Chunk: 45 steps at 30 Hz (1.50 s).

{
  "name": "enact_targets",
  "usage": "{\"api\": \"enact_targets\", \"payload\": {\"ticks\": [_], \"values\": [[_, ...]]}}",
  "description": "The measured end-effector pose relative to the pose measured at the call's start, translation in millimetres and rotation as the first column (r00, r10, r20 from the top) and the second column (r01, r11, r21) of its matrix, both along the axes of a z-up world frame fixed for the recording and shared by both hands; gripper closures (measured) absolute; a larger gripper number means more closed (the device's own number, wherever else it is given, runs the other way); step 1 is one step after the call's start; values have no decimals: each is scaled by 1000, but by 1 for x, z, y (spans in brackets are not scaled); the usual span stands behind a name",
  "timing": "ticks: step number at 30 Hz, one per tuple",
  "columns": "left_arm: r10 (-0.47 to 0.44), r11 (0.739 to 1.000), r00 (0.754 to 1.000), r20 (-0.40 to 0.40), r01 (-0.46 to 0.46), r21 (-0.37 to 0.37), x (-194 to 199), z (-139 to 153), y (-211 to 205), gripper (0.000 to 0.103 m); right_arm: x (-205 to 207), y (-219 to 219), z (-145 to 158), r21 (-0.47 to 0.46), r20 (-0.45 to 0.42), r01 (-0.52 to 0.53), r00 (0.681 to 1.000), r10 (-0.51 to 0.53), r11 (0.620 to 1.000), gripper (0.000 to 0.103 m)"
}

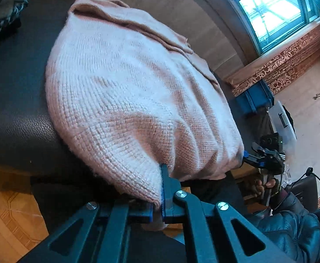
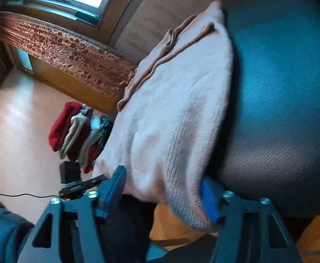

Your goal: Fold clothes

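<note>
On the dark leather bench [image 1: 17, 114], the left gripper [image 1: 162, 197] pinches the pink knit sweater [image 1: 120, 83]; the right gripper [image 2: 164, 195] fingers stand wide around its hem; no legible writing.

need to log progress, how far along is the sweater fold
Done: the pink knit sweater lies doubled on the dark leather surface, one layer edge running across its top. In hand: the left gripper is shut on the near hem, while the right gripper stands open around the other corner. Left: the next fold, then stacking. Folded clothes already sit nearby.
</note>
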State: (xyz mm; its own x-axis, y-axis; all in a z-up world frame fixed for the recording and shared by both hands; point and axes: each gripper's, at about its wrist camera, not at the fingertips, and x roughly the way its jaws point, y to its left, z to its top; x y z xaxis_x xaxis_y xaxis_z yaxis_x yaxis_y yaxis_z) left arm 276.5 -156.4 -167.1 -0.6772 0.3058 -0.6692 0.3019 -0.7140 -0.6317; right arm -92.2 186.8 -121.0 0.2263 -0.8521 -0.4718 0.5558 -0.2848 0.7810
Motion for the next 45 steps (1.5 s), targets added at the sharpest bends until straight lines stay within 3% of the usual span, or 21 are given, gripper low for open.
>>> {"api": "enact_targets", "payload": {"ticks": [5, 7, 8, 9, 14, 23, 25, 26, 27, 30, 34, 39, 45], "values": [[54, 998, 998, 16, -55, 6, 1, -5, -12, 98, 5, 0, -2, -9, -22, -51, 998, 50, 999, 35], [63, 998, 998, 11, -63, 25, 1, -6, -14, 94, 7, -1, -3, -63, -26, -48, 999, 47, 997, 21], [63, 998, 998, 10, -63, 26, 2, -6, -13, 93, 10, -4, -1, -79, -27, -60, 998, 58, 995, 4], [62, 998, 998, 11, -62, 23, 2, -6, -12, 93, 12, -7, 0, -95, -28, -72, 997, 70, 993, 0], [66, 997, 998, 12, -67, 28, 8, -7, -12, 93, 26, -22, 5, -45, -67, -15, 998, 12, 999, 0], [70, 997, 998, 3, -70, 21, 8, -7, -9, 93, 23, -21, 5, -43, -19, 26, 999, -26, 999, 1], [64, 998, 998, 2, -64, 4, 8, -6, -7, 93, 18, -21, 5, -12, 16, 17, 1000, -16, 1000, 26], [59, 998, 998, 3, -59, -3, 8, -5, -7, 93, 15, -22, 4, 7, 34, 10, 999, -10, 1000, 84], [51, 999, 999, 4, -51, -9, 7, -5, -6, 94, 15, -26, -1, 46, 47, -5, 999, 3, 999, 90], [16, 999, 1000, -2, -17, -44, 8, 2, -1, 101, 25, -34, -6, 124, -7, -41, 999, 42, 991, 92], [7, 1000, 995, -103, -4, 22, 18, 24, -6, 101, 30, -37, 2, 135, -30, -69, 997, 73, 989, 92], [42, 999, 962, -268, -34, 34, 20, 70, -22, 101, 23, -41, 45, 11, -79, -89, 993, 90, 996, 92], [22, 999, 922, -386, -29, -13, -13, 114, -43, 101, -2, -68, 97, -95, -149, -85, 986, 70, 992, 92]]}}
